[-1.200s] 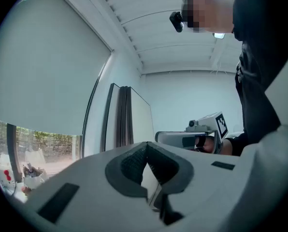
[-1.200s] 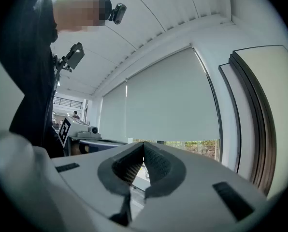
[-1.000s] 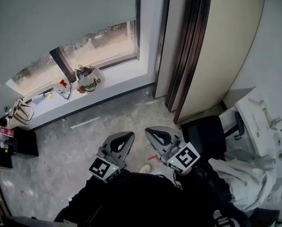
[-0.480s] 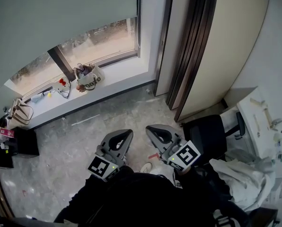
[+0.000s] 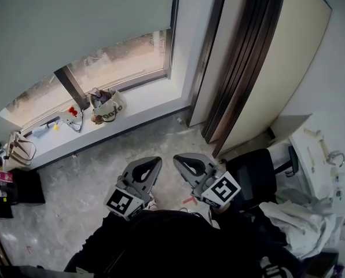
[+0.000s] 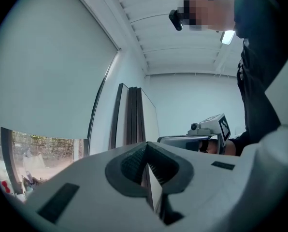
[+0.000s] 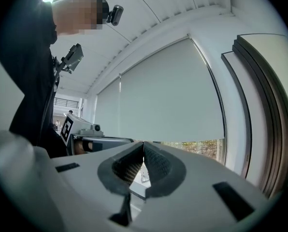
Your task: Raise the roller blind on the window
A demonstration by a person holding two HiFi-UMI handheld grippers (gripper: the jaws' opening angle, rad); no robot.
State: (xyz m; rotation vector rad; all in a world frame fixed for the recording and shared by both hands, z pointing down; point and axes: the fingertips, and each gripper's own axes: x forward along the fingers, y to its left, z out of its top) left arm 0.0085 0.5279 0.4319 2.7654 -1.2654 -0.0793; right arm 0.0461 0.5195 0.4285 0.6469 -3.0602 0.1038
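Note:
A pale grey-green roller blind [image 5: 74, 16] covers the upper part of the window, leaving a strip of glass [image 5: 120, 57] bare above the sill. Both grippers are held low over the floor, close to the person's body and well short of the window. My left gripper [image 5: 155, 162] is shut with nothing in it, and my right gripper [image 5: 178, 160] beside it is also shut and empty. The left gripper view shows the left gripper [image 6: 145, 146] with pads together and the blind [image 6: 47, 81] at upper left. The right gripper view shows the right gripper [image 7: 143, 146] pointing towards the blind [image 7: 168, 95].
On the white sill [image 5: 149, 97] stand an open bag [image 5: 106, 106], small red things [image 5: 72, 111] and another bag [image 5: 22, 146]. Tall dark-edged panels [image 5: 242, 68] lean right of the window. A black chair [image 5: 256, 175] and white cloth [image 5: 303, 219] are at right, a dark cabinet [image 5: 16, 187] at left.
The head view has shifted so the window and panels sit a little lower and nearer. Both grippers stay shut, side by side, moved slightly forward.

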